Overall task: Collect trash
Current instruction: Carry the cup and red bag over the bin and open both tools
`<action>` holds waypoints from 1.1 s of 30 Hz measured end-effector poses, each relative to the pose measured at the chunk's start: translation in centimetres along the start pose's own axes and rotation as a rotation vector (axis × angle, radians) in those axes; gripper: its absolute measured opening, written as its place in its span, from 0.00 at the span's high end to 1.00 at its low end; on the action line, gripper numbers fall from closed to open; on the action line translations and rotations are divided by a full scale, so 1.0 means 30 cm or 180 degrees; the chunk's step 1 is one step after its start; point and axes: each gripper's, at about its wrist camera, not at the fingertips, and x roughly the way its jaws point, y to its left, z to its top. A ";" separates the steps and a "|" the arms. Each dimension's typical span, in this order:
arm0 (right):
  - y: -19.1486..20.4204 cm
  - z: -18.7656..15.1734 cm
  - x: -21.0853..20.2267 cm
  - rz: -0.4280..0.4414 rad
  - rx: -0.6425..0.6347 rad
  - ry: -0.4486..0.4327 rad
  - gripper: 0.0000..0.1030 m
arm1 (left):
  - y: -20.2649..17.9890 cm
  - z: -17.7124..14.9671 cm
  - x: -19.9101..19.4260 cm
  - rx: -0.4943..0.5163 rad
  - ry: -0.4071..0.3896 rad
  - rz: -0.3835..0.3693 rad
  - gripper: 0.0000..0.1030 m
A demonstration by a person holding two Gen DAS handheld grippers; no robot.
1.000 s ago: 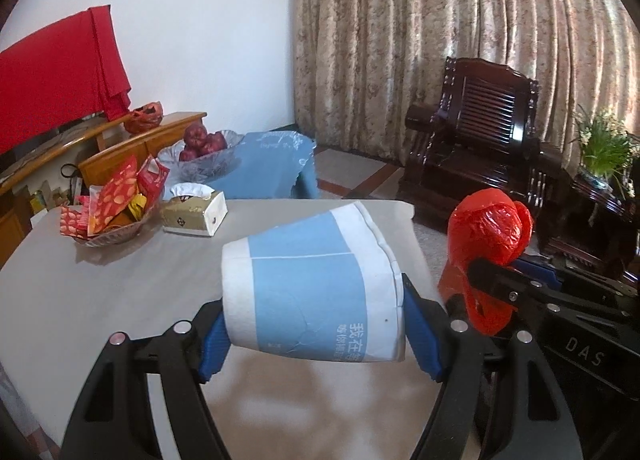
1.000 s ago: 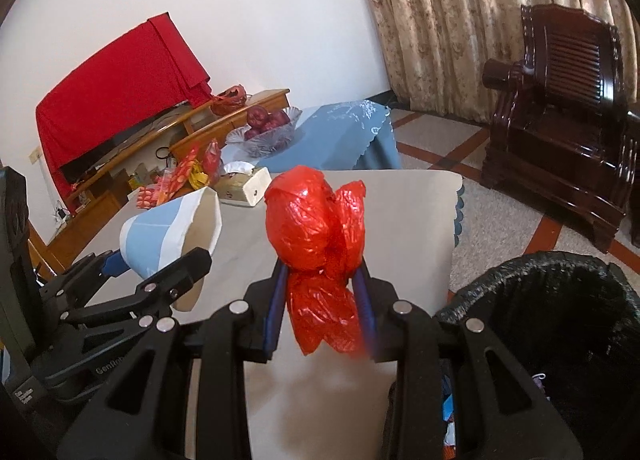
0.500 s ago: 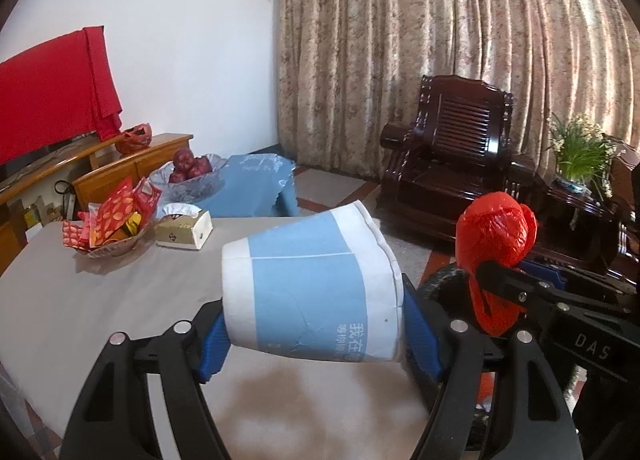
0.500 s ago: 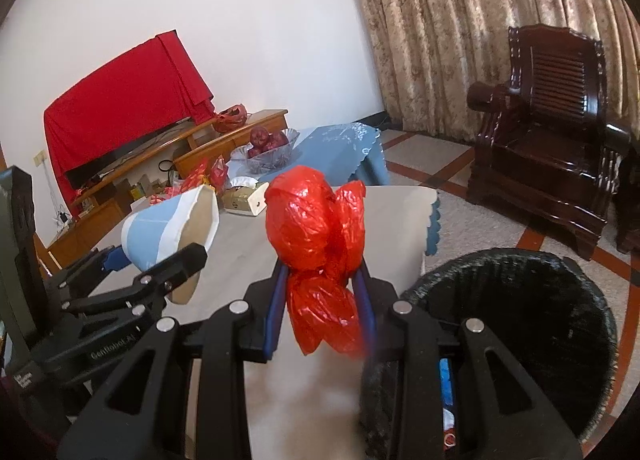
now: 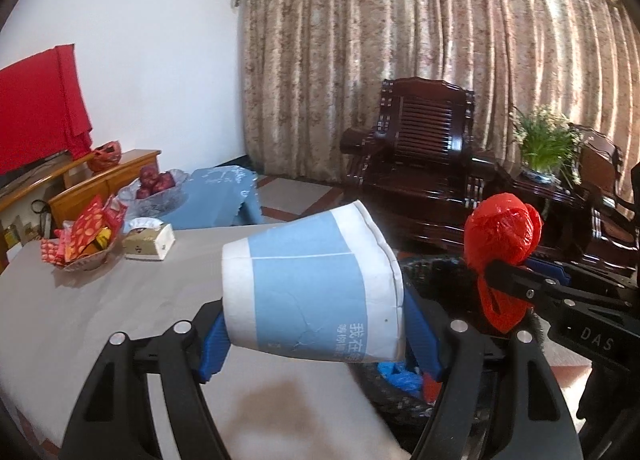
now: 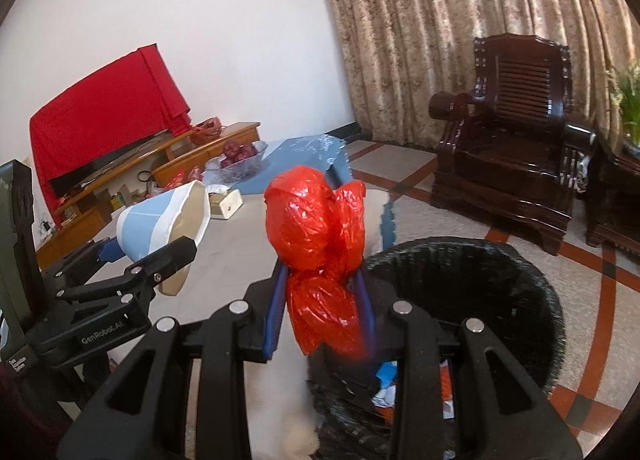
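Between the blue pads of the left gripper (image 5: pixel 316 334), a blue-and-white paper cup (image 5: pixel 310 292) is pinched on its side, rim toward 3 o'clock; its lower edge hides both fingertips. In the right wrist view the right gripper (image 6: pixel 322 308) is pressed onto a crumpled red plastic bag (image 6: pixel 316 260), which bulges above the pads and covers their tips. From the left wrist view that bag (image 5: pixel 502 244) hangs at 3 o'clock, level with the cup.

At 4 o'clock below the red bag stands a black-lined trash bin (image 6: pixel 520 284); its near rim is cut off by the gripper's frame, and the scraps inside are too small to name. The grey table (image 5: pixel 80 312) stretches toward 9 o'clock. On it, near 10 o'clock, sit a tissue box (image 5: pixel 149 243) and a basket of red packets (image 5: pixel 82 242), well apart from the cup. Beyond them a glass bowl of red fruit (image 5: pixel 154 188) rests on a blue cloth. A dark wooden armchair (image 6: pixel 512 148) stands at 2 o'clock before patterned curtains (image 5: pixel 400 60).
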 end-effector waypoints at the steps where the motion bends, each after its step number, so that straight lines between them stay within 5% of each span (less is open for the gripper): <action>1: -0.019 -0.003 -0.011 -0.0030 0.0021 -0.0010 0.70 | -0.015 0.002 0.001 0.0018 -0.0004 -0.0033 0.29; 24: -0.334 -0.143 -0.009 -0.0640 0.0347 0.0186 0.70 | -0.301 -0.057 0.253 0.0369 0.0239 -0.0719 0.29; 33: -0.423 -0.194 0.070 -0.0779 0.0401 0.0369 0.70 | -0.338 -0.066 0.410 0.0436 0.0348 -0.0730 0.29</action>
